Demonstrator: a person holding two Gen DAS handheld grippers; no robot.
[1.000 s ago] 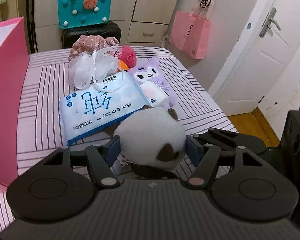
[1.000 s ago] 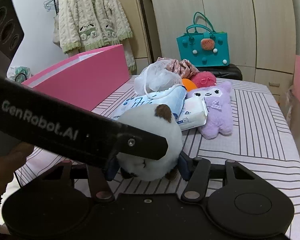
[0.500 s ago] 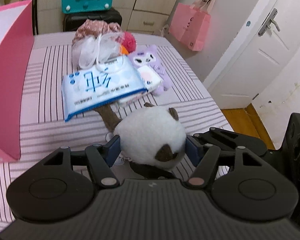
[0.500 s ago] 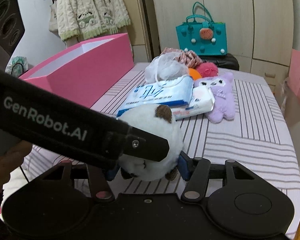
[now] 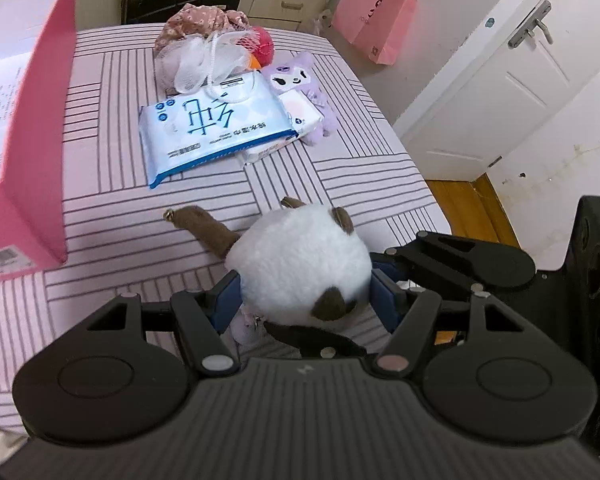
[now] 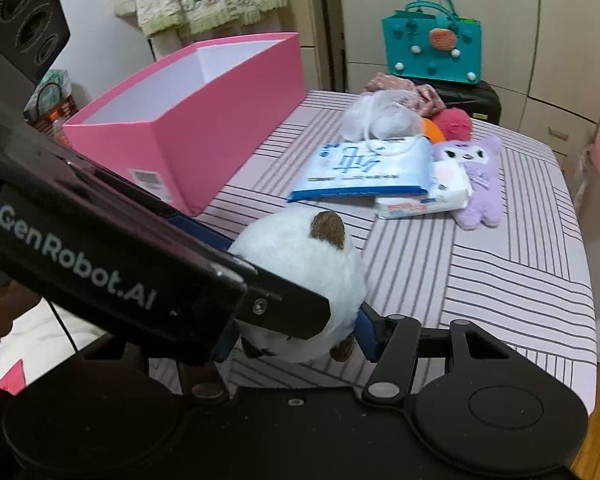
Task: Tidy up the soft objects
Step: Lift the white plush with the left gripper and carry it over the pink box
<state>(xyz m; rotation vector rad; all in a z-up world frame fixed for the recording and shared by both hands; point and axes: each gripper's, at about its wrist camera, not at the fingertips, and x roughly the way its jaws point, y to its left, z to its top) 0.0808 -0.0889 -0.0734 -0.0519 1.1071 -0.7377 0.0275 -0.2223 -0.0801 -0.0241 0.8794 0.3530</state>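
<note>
The left gripper [image 5: 304, 292] is clamped on a round white plush cat [image 5: 300, 260], its blue pads [image 5: 226, 300] pressing into both sides of the body. In the left wrist view the toy hangs above the near edge of the striped bed [image 5: 380, 184], its brown tail [image 5: 204, 228] trailing toward the open pink box [image 5: 40, 140] at the bed's left edge. A blue wipes pack [image 5: 212, 128], a smaller tissue pack [image 5: 296, 120], a purple plush doll [image 5: 304, 80], a white mesh sponge [image 5: 204, 60], a floral pouch [image 5: 196, 20] and a red pompom [image 5: 262, 40] lie heaped toward the far edge.

In the right wrist view the right gripper [image 6: 296, 340] also grips the same cat from the opposite direction, with the left tool's arm crossing in front, so both hands hold one toy. The box stands open along the bed's left edge, apparently empty where its inside shows.

The step in hand looks like carrying the cat to the box. Next, both tools would need to travel together over the box's near wall, then let go so the toy drops inside.
</note>
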